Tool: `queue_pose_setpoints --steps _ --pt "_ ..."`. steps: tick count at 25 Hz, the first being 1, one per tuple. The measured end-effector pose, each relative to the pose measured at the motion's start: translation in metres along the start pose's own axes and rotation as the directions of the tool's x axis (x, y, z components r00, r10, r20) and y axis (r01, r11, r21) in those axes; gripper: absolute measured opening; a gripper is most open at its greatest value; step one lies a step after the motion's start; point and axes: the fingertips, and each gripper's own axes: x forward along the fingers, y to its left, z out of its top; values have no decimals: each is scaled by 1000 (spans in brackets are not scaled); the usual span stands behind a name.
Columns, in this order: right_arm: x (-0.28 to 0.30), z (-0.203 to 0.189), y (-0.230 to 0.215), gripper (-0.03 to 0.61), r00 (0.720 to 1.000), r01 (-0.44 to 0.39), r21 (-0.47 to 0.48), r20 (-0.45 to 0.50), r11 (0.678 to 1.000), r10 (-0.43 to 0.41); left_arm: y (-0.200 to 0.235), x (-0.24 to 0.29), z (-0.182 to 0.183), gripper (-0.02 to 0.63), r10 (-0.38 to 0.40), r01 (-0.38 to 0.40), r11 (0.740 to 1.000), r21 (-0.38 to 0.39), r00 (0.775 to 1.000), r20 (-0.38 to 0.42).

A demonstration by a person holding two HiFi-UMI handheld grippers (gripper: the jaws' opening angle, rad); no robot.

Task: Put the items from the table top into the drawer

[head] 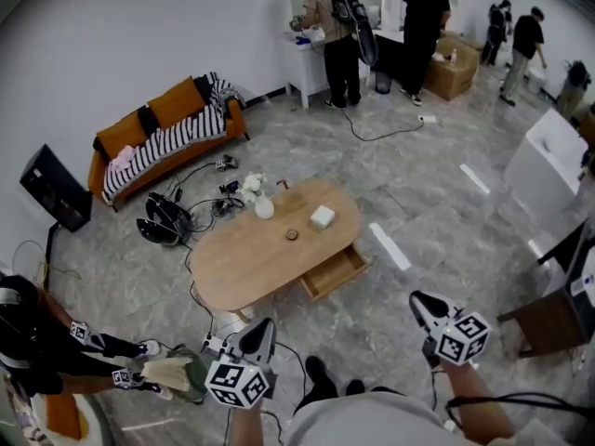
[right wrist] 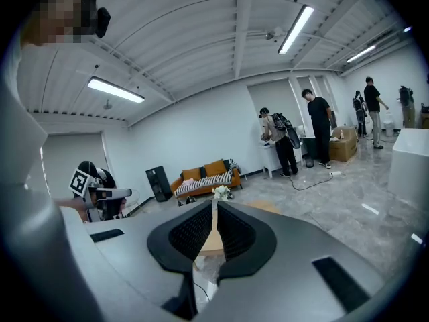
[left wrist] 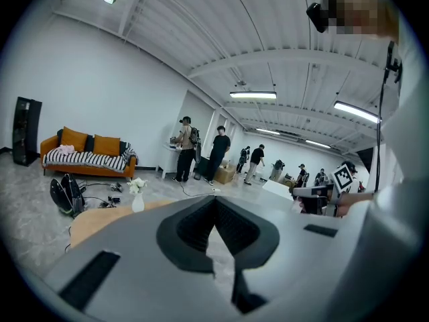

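While both grippers sit along the bottom edge of the head view, well apart from the oval wooden table [head: 246, 263] at the frame's centre, neither one holds anything. The left gripper [head: 257, 334], at lower left, has its 2 jaws closed tip to tip, with nothing between them in its own view. The right gripper [head: 428, 307], at lower right, likewise shows its jaws meeting at the tips on nothing.

3 items stand on the table top: a white vase of flowers [head: 263, 205] near the upper edge, a small white box [head: 323, 216] to its right, and a small dark round object [head: 291, 235] between and below them. The drawer [head: 335, 269] juts open from the table's lower right side, and it looks empty. An orange sofa [head: 167, 124] stands against the wall at upper left.
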Motion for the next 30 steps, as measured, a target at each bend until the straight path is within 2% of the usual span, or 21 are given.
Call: queue_pose_setpoints --steps 14,20,30 --pt "60 4 3 44 993 103 22 -61 994 -101 61 50 16 0 -87 88 996 12 994 -70" --pt "77 5 5 44 989 142 41 -44 989 -140 79 64 17 2 -132 135 990 31 986 -105" --pt "104 10 8 44 986 163 52 -43 985 -161 108 71 23 2 -149 154 988 34 982 -119"
